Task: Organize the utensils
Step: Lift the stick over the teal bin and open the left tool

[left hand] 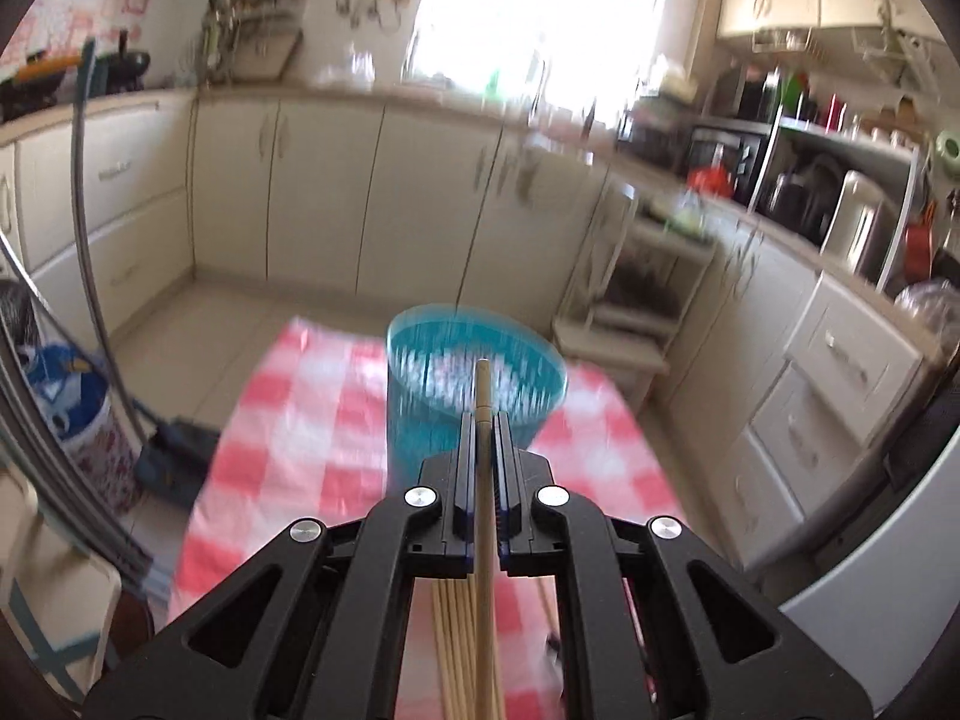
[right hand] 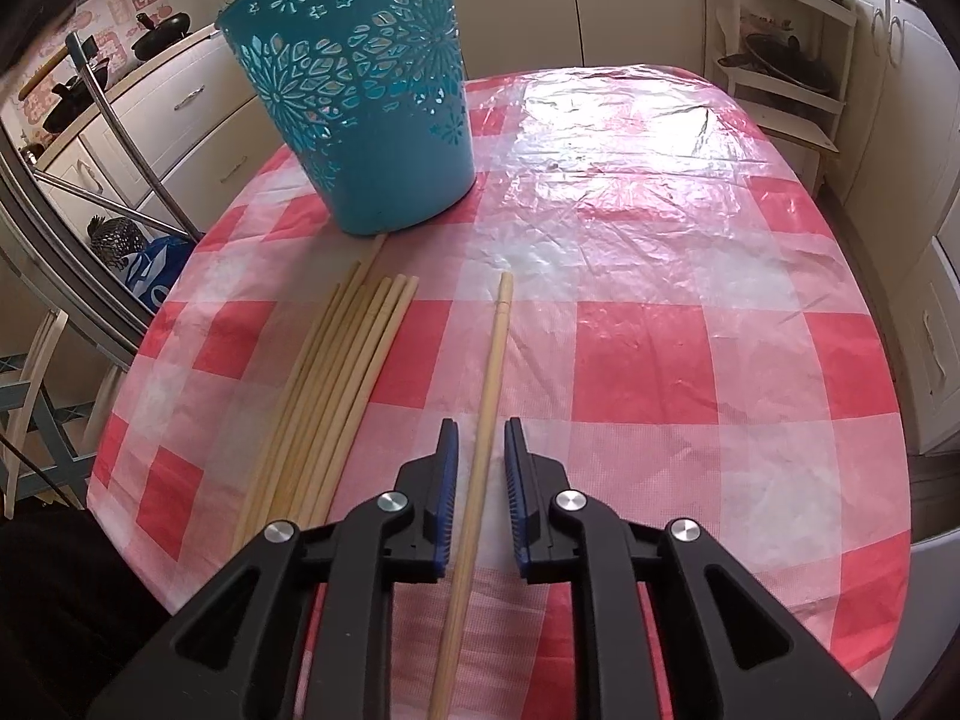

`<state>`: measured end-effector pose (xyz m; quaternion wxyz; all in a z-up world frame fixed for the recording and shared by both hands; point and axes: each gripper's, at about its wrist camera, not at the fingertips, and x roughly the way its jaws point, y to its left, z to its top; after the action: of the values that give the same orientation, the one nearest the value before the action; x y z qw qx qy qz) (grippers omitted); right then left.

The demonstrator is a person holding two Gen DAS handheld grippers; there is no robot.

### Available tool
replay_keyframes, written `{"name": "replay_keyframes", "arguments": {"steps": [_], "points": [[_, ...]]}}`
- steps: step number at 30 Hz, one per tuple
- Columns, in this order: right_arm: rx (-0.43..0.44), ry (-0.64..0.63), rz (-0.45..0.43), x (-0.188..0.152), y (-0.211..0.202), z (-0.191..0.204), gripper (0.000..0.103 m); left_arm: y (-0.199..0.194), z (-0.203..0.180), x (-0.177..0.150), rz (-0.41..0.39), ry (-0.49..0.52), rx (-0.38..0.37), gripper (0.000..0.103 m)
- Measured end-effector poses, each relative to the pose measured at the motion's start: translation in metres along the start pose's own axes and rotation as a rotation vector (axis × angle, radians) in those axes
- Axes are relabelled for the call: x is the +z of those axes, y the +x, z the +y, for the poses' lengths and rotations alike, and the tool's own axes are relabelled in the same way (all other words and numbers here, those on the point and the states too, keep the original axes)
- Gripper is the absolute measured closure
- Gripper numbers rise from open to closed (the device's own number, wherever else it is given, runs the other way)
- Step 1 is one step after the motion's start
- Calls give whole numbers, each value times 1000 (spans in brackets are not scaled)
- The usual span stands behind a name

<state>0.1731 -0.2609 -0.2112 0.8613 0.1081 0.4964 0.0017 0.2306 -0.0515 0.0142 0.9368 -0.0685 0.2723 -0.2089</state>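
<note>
My left gripper (left hand: 483, 420) is shut on one wooden chopstick (left hand: 483, 480), held above the table with its tip pointing at the teal basket (left hand: 474, 396). Below it, several chopsticks (left hand: 459, 648) lie on the cloth. In the right wrist view the teal cut-out basket (right hand: 366, 102) stands upright at the far left of the table. A bundle of several chopsticks (right hand: 336, 384) lies in front of it. A single chopstick (right hand: 489, 384) lies on the cloth and runs between the fingers of my right gripper (right hand: 480, 438), whose blue pads stand apart from it on both sides.
A red-and-white checked plastic cloth (right hand: 660, 330) covers the round table. Cream kitchen cabinets (left hand: 324, 192) ring the room. A white shelf unit (right hand: 780, 54) stands beyond the table's far right edge, and a metal frame (right hand: 90, 222) rises at the left.
</note>
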Motion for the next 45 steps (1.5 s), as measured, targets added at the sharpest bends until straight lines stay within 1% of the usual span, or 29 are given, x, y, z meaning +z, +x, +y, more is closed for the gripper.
{"name": "replay_keyframes", "arguments": {"steps": [1,5,8,12,13,14,15,16,18,21,24,26,28,30,31,32,33,35,37,40,43,45], "points": [[1,2,0,0,0,0,85,-3,-3,13,-51,4,3,98],[0,-3,-2,1,1,3,81,8,-11,43,-153,4,15,98],[-1,-11,-5,0,1,5,78,23,-16,62,-224,-14,11,98],[0,-16,-8,0,1,6,77,33,-23,92,-362,-54,9,98],[0,-17,-9,1,1,6,77,38,-24,98,-392,-60,17,98],[0,-19,-9,1,1,6,76,47,-26,105,-427,-59,40,98],[1,-19,-8,1,1,6,76,57,-26,108,-441,-54,63,98],[1,-18,-7,2,2,7,75,66,-26,111,-441,-52,78,98],[5,-14,-2,3,2,7,74,95,-20,110,-403,-58,108,98],[3,-18,-1,3,3,8,72,130,-12,95,-329,-52,131,98],[-1,-27,-2,3,4,11,69,148,-6,76,-275,-36,154,98],[-6,-32,-3,3,4,13,69,147,-2,64,-264,-39,164,98],[-13,-36,-5,2,4,14,68,145,0,54,-235,-20,173,98],[-23,-44,-8,2,4,15,68,146,0,47,-187,0,176,97],[-26,-47,-10,2,4,16,68,144,0,44,-174,7,175,95],[-31,-50,-13,1,4,17,68,143,1,41,-156,10,179,92],[-36,-54,-17,1,4,18,68,142,3,38,-141,8,173,91],[-46,-59,-23,0,4,19,68,135,12,35,-137,-8,156,91],[-58,-63,-28,-1,4,21,67,128,19,40,-134,-27,129,91],[-69,-69,-34,-1,4,23,64,117,27,49,-154,-60,81,98],[-72,-77,-36,-1,5,25,62,107,30,57,-169,-58,49,101],[-70,-82,-37,-2,5,25,62,103,33,58,-156,-65,32,101]]}}
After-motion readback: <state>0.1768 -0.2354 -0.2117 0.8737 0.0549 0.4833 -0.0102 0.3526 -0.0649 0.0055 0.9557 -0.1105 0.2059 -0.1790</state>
